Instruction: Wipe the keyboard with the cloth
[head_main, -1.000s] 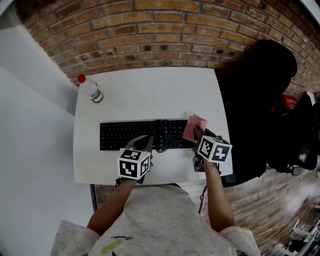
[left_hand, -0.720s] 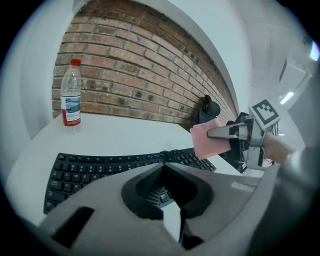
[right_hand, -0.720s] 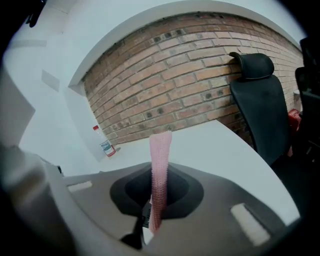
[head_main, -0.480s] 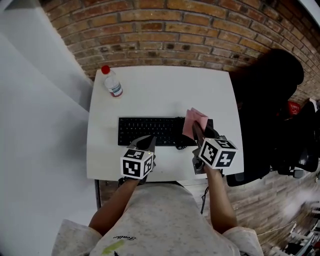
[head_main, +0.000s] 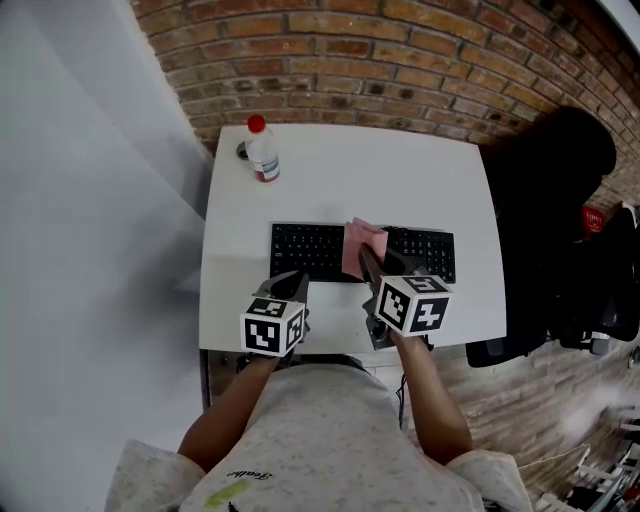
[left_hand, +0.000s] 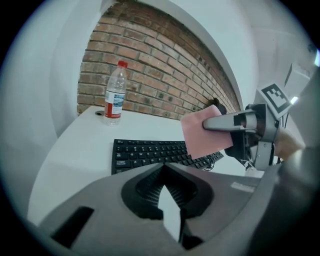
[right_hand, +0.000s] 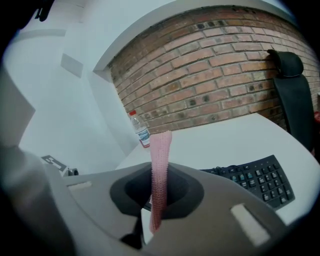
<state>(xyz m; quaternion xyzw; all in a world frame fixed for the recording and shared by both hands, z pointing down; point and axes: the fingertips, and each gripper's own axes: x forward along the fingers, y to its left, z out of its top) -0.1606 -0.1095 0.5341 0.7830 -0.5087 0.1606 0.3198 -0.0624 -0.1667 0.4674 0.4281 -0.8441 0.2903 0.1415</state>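
One white desk (head_main: 430, 180) before a red-brick wall (head_main: 400, 60) carries a single black computer keyboard (head_main: 305, 250) and one clear plastic bottle with a red cap (head_main: 262, 150) at its far left corner. Of the person's two handheld grippers, the right gripper (head_main: 364, 252) has its jaws clamped on the one pink cloth (head_main: 355, 238), held edge-up over the middle of the keyboard. The left gripper (head_main: 298, 280) sits at the desk's near edge, just in front of the keyboard's left end, jaws pressed together with nothing between them.
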